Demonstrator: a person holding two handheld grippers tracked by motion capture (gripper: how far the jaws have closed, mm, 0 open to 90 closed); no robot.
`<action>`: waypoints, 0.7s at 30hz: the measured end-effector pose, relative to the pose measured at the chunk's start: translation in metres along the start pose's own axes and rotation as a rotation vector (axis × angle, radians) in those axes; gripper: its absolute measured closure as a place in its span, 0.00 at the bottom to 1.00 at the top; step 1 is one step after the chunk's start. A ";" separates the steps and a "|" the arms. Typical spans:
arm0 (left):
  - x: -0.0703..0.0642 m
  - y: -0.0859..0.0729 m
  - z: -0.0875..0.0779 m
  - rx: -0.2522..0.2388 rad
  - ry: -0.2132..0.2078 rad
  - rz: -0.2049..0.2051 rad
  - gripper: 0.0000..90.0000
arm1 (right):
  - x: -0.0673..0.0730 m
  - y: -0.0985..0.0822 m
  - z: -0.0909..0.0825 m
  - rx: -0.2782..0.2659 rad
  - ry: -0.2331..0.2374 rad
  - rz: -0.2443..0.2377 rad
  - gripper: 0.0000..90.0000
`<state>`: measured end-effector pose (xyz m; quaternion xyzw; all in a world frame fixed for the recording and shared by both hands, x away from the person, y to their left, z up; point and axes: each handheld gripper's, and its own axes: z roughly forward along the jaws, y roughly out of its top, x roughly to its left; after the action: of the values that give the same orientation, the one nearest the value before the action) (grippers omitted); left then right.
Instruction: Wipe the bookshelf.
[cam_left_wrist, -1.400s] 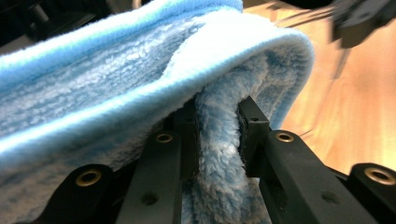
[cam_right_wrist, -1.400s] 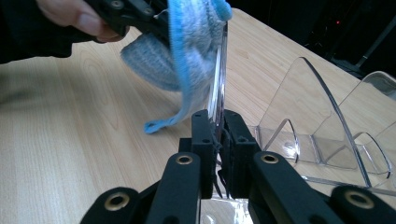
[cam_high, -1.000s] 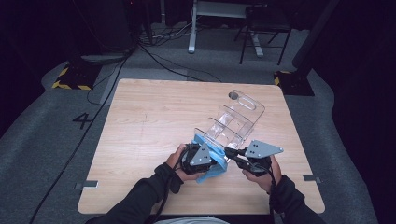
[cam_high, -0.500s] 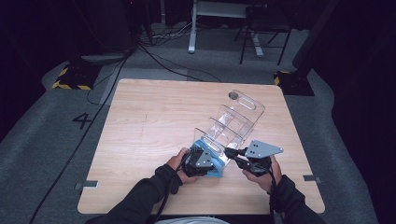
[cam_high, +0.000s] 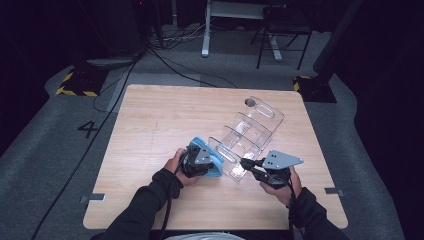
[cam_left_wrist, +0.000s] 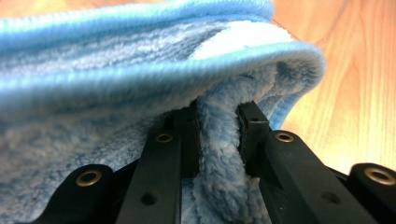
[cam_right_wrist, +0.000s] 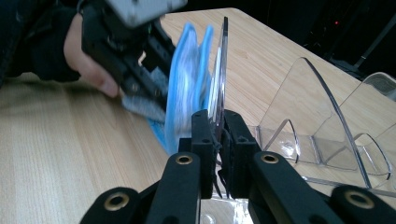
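One table (cam_high: 150, 130), pale wood, rectangular, on a grey floor.

One clear plastic rack (cam_high: 250, 137), lying at the right of the table's middle, running from its near edge towards the far right corner. Three upright dividers can be counted in the high view; the transparency makes further ones hard to tell. The far end has a rounded plate with a dark hole. In the right gripper view, two curved dividers show to the right, and the rack's far end is cut off by the frame.

One blue cloth (cam_high: 212, 159), fleecy with a stitched hem, folded on itself, at the rack's near left end. In the high view it is largely covered by the left gripper. Whether it touches the rack's end plate cannot be told; in the right gripper view it stands just beside it.

Two grippers:
- left gripper (cam_left_wrist: 218, 135), jaws narrow, clamped on a fold of the blue cloth, whose far reach is cut off by the frame.
- right gripper (cam_right_wrist: 218, 140), jaws nearly together, pinching the thin near end plate of the clear plastic rack edge-on.

Two hands, dark-sleeved: left hand (cam_high: 176, 162), right hand (cam_high: 292, 186), each partly hidden under its gripper.
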<state>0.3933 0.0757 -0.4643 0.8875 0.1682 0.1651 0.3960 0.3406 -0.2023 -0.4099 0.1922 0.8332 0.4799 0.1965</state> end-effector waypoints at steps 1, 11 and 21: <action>0.003 0.001 -0.005 -0.022 0.006 -0.018 0.83 | 0.000 0.000 0.000 -0.001 0.001 -0.001 0.95; 0.009 0.018 -0.045 -0.298 0.019 -0.116 0.83 | 0.000 0.000 0.001 -0.003 0.002 0.001 0.95; -0.022 0.030 -0.022 -0.303 -0.105 -0.040 0.83 | 0.000 0.000 0.001 -0.004 0.000 -0.001 0.95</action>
<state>0.3690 0.0613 -0.4310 0.8214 0.1382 0.1341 0.5369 0.3414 -0.2016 -0.4107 0.1913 0.8322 0.4816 0.1971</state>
